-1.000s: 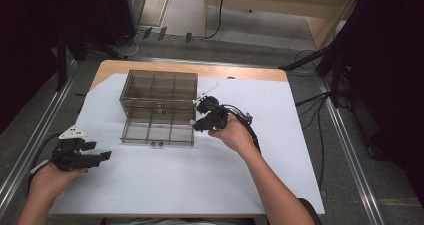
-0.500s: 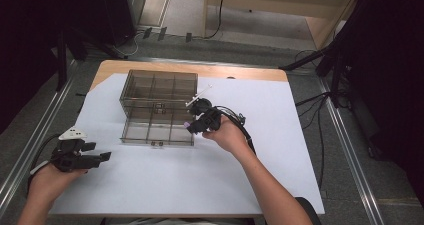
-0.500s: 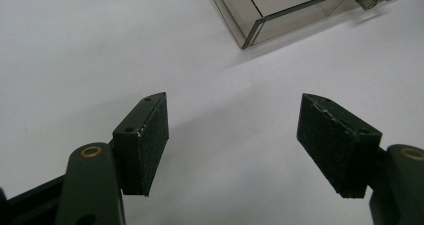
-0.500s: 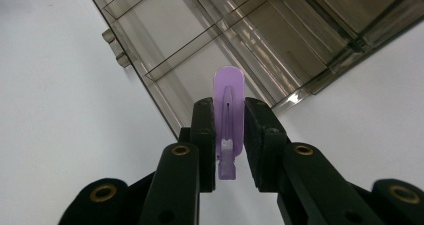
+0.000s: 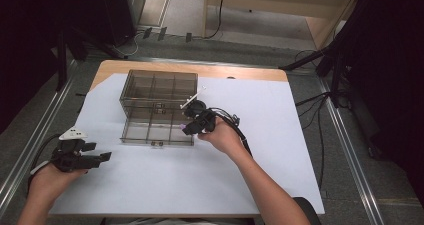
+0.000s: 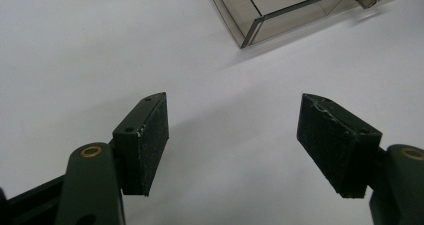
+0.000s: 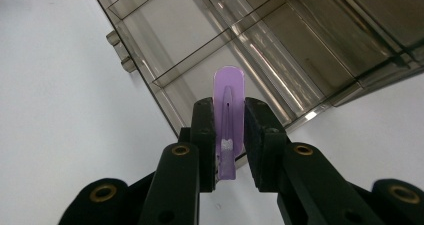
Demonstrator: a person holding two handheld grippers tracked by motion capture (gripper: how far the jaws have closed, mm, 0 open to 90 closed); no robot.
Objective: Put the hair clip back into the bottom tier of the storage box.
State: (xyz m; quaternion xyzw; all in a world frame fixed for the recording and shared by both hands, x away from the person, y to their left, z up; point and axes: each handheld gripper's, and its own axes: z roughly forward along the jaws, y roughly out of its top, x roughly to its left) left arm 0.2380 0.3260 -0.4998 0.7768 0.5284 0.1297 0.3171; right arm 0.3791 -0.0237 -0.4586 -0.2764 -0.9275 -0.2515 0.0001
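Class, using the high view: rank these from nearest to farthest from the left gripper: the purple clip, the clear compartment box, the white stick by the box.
1. Clear compartment box: up and right of the left gripper, near edge closest.
2. Purple clip: in the right gripper, at the box's right front.
3. White stick: beyond, at the box's right side.

In your right gripper view, the purple clip point(image 7: 229, 116) runs down between the pads, so its lower end is hidden. The divided box point(image 7: 280, 45) is cut off by the top and right edges. From the high view, the clip point(image 5: 185, 128) is too small to make out, perhaps just a purple speck.
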